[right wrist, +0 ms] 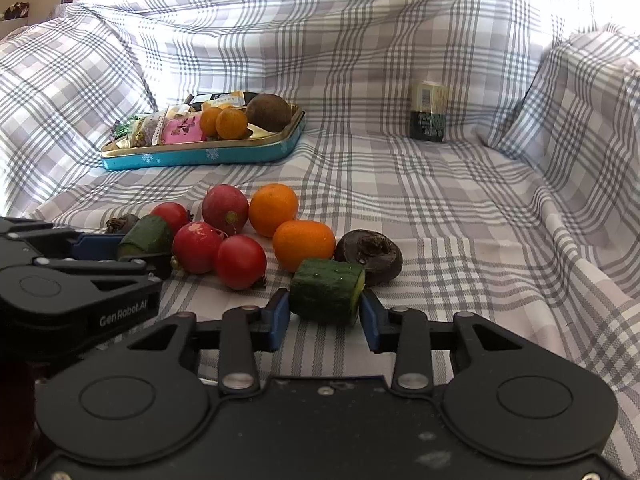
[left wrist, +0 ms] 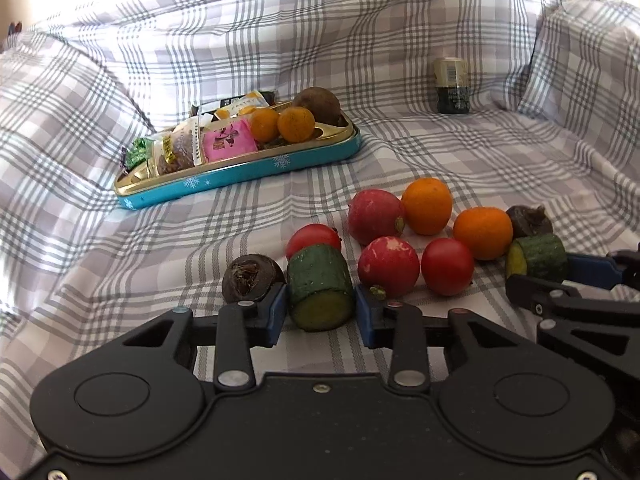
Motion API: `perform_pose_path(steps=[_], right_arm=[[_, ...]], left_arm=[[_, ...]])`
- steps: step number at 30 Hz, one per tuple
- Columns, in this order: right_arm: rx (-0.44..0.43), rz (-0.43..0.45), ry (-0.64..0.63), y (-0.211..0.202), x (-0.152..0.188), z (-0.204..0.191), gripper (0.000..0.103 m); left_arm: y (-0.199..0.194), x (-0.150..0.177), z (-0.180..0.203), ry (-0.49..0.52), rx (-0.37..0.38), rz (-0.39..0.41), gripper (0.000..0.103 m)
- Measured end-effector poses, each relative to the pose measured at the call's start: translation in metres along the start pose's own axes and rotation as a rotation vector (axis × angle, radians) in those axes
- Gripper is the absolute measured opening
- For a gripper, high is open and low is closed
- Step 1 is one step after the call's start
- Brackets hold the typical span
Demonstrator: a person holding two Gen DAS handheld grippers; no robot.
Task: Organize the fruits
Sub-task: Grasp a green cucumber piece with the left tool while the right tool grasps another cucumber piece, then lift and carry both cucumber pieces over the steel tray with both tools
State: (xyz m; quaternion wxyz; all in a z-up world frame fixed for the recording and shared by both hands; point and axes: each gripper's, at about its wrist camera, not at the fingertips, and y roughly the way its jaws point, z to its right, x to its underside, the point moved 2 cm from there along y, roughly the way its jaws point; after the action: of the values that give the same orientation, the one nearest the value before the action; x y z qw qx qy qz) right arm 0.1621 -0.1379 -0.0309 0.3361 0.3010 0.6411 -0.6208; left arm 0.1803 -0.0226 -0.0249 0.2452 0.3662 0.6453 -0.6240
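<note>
On the checked cloth lies a cluster of produce: two oranges (left wrist: 426, 205), two radishes (left wrist: 374, 216), two tomatoes (left wrist: 447, 266), two dark beets (left wrist: 252, 278) and two cucumber pieces. My left gripper (left wrist: 321, 312) has its blue pads on both sides of one cucumber piece (left wrist: 320, 293), which rests on the cloth. My right gripper (right wrist: 325, 315) has its pads on both sides of the other cucumber piece (right wrist: 327, 290), beside a beet (right wrist: 369, 256). Each gripper shows in the other's view.
A teal tin tray (left wrist: 240, 172) at the back left holds wrapped snacks, two small oranges (left wrist: 296, 124) and a brown round fruit (left wrist: 317, 105). A small jar (left wrist: 452, 85) stands at the back right. Cloth-covered cushions rise at the left, back and right.
</note>
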Motion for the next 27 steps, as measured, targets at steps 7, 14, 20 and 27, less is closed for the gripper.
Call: perform_pose_path(steps=[7, 14, 20, 27], right_arm=[[-0.008, 0.021, 0.020, -0.004, 0.000, 0.003, 0.037], [0.010, 0.013, -0.003, -0.002, 0.002, 0.000, 0.037], [0.068, 0.018, -0.093, 0.003, 0.005, -0.011, 0.039], [0.055, 0.023, -0.071, 0.003, 0.005, -0.006, 0.037]], left_arm=[[-0.015, -0.005, 0.000, -0.002, 0.008, 0.054, 0.044], [-0.039, -0.004, 0.005, 0.029, 0.012, 0.093, 0.044], [-0.063, 0.003, 0.003, 0.012, 0.019, 0.098, 0.044], [-0.093, 0.030, -0.002, -0.010, 0.025, 0.079, 0.044]])
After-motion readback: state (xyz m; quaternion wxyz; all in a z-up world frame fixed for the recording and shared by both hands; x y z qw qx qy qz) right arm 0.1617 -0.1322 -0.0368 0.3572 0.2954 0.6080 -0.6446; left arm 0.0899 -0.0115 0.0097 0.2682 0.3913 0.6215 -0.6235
